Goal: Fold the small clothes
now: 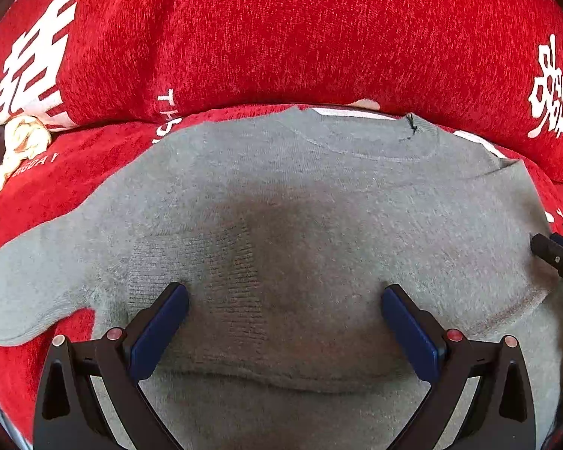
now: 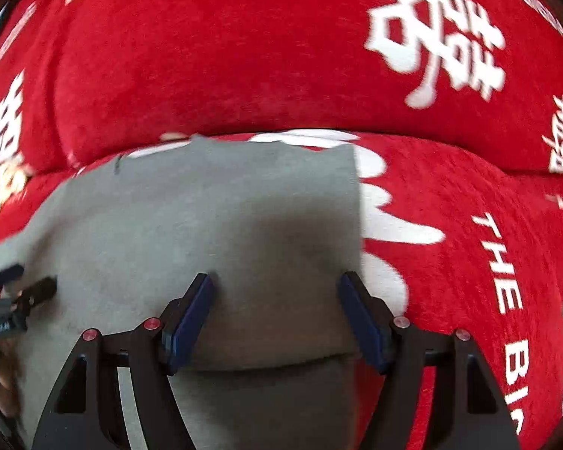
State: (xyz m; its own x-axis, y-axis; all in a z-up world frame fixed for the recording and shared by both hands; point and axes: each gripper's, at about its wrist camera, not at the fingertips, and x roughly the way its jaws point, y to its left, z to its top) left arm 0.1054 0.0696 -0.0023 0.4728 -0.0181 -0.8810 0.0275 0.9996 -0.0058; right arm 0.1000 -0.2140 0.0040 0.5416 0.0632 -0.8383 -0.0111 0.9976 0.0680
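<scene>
A grey knit sweater (image 1: 300, 195) lies flat on the red seat, its neckline (image 1: 356, 150) toward the backrest. One sleeve (image 1: 26, 285) stretches out to the left. Its right side ends in a straight edge (image 2: 356, 206). My left gripper (image 1: 285, 292) hangs open over the sweater's lower middle, its blue pads wide apart and nothing between them. My right gripper (image 2: 277, 281) also stands open, over the sweater's right part near that straight edge, gripping nothing. Each gripper shows in the other's view: the right gripper (image 1: 555, 258) and the left gripper (image 2: 18, 296).
Red plush sofa cover (image 1: 281, 37) with white characters covers seat and backrest. A cream braided thing (image 1: 22, 142) lies at the far left by the backrest. A hand (image 2: 7, 386) shows at the left edge of the right wrist view.
</scene>
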